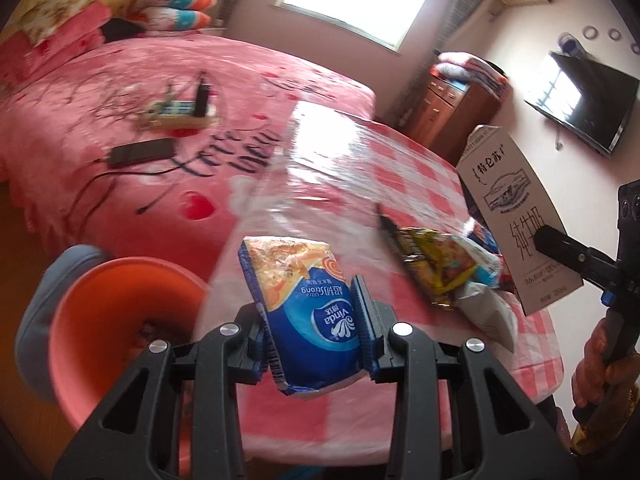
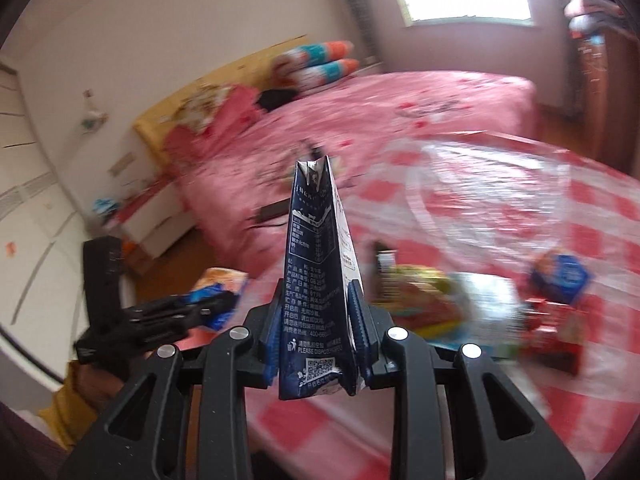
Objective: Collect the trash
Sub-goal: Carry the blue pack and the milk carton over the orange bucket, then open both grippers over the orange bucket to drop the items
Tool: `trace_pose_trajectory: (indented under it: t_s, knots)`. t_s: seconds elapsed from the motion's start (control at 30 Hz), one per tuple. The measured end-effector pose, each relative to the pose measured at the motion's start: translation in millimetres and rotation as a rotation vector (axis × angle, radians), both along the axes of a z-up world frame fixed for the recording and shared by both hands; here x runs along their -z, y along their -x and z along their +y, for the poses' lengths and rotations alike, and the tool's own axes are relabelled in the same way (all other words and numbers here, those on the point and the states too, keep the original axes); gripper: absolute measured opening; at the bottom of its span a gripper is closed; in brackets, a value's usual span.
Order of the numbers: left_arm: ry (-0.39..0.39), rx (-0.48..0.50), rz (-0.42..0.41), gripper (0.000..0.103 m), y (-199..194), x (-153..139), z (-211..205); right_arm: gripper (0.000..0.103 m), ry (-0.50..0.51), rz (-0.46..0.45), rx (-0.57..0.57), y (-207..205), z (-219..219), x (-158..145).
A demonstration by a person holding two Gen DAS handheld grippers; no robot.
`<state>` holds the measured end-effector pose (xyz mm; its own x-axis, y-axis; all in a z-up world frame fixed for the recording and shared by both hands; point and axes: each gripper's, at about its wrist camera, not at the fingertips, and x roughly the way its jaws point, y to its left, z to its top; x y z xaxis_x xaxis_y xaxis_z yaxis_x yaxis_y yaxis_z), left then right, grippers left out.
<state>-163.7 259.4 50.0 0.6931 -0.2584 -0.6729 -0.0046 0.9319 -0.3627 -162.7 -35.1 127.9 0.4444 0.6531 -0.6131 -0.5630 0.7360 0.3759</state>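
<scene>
Both grippers loaded, in transit toward the bin. The left gripper (image 1: 312,320) has its jaws clamped on a blue tissue packet (image 1: 304,308), held clear of the table (image 1: 360,152) at its near edge; the right gripper (image 2: 316,320) has its jaws pressed together on a flattened milk carton (image 2: 320,280), raised above the checked tablecloth and seen from the left wrist as a tall grey-white box at the right of the frame. The step in hand appears to be the carry: two pieces of trash are lifted and neither is yet released. The orange bin (image 1: 120,320), with a grey rim or liner, stands on the floor just beside the table's corner, below and left of the tissue packet. The next move would call for bringing each load over the bin's mouth before parting the jaws, one gripper at a time, since the two converge on one opening. Remaining on the table are a yellow snack wrapper (image 1: 436,264) and, further right, a blue-and-red packet (image 2: 560,276) and red wrappers, blurred too much to identify surely. A pink bed (image 1: 160,92) carrying a black device (image 1: 142,152) and cables lies beyond, well apart from the bin; the table's edge is the nearest obstruction.
</scene>
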Motion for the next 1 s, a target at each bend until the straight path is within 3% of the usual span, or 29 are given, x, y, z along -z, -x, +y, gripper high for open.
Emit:
trace_pose_trajectory:
  t_s: [0.23,0.47,0.7,0.9,0.97,1.0]
  knots:
    - [-0.007,-0.137,0.046,0.037,23,15,58,0.031,-0.068,0.097,-0.196,-2,83,8]
    - [-0.007,-0.241,0.104,0.037,37,40,98,0.031,-0.058,0.181,-0.325,-3,158,30]
    - [-0.010,-0.299,0.138,0.037,41,61,115,0.032,-0.047,0.211,-0.367,-5,199,53]
    - [-0.007,-0.328,0.167,0.038,43,76,122,0.033,-0.051,0.260,-0.366,-13,206,79]
    - [-0.018,-0.348,0.170,0.043,44,79,124,0.050,-0.055,0.279,-0.339,-16,201,84]
    - [-0.027,-0.359,0.178,0.051,44,80,125,0.063,-0.072,0.281,-0.315,-18,195,84]
